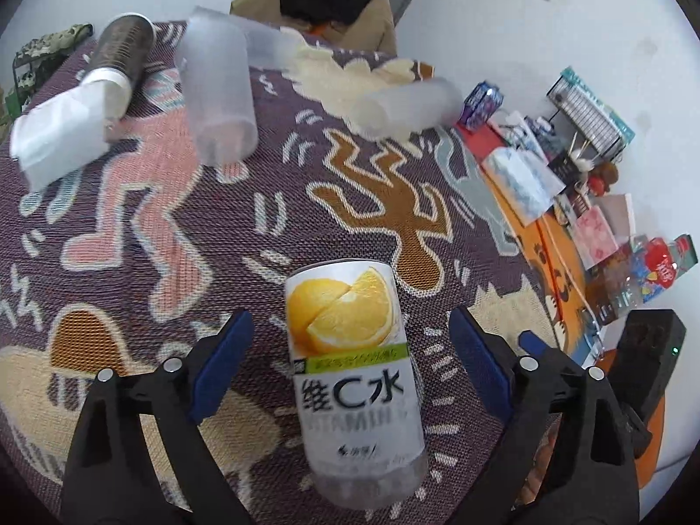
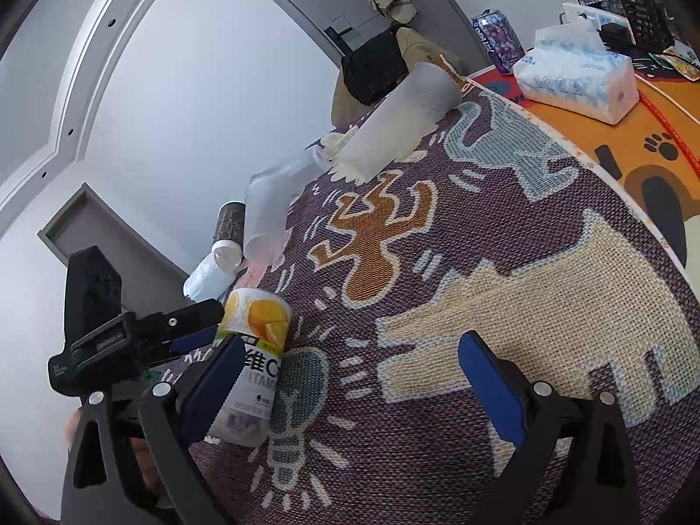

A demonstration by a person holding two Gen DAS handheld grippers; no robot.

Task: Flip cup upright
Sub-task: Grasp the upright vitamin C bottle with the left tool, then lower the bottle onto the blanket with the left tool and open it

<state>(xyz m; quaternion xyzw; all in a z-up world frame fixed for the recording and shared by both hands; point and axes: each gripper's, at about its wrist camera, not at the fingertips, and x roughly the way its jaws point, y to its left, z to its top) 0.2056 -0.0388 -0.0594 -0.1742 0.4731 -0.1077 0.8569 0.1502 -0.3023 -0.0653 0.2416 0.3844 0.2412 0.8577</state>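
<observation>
1. The left gripper (image 1: 350,367) has its blue-padded fingers (image 1: 221,365) spread wide and holding nothing; the lemon-label cup (image 1: 354,376) stands between them on the patterned mat (image 1: 131,218), with clear gaps on both sides.
2. That cup looks inverted to me: its closed, narrower end is at the top and the wider clear end rests on the mat near the gripper. It sits at the near edge of the bench.
3. The right gripper (image 2: 350,376) is also spread open and empty, over bare mat to the right of the cup; its left finger (image 2: 210,380) sits just in front of the cup in the right wrist view, and I cannot tell if they touch.
4. Risks, as I judge them: the cup is light and smooth, so closing off-centre could nudge it over or squirt it out sideways; squeezing hard could dent the thin wall; turning it near the bench edge could drop it off.
5. Farther off, three frosted cups (image 1: 218,87) and a dark sleeved cup (image 1: 120,46) lie on their sides at the far left; a tissue pack (image 2: 577,74) sits far right.
</observation>
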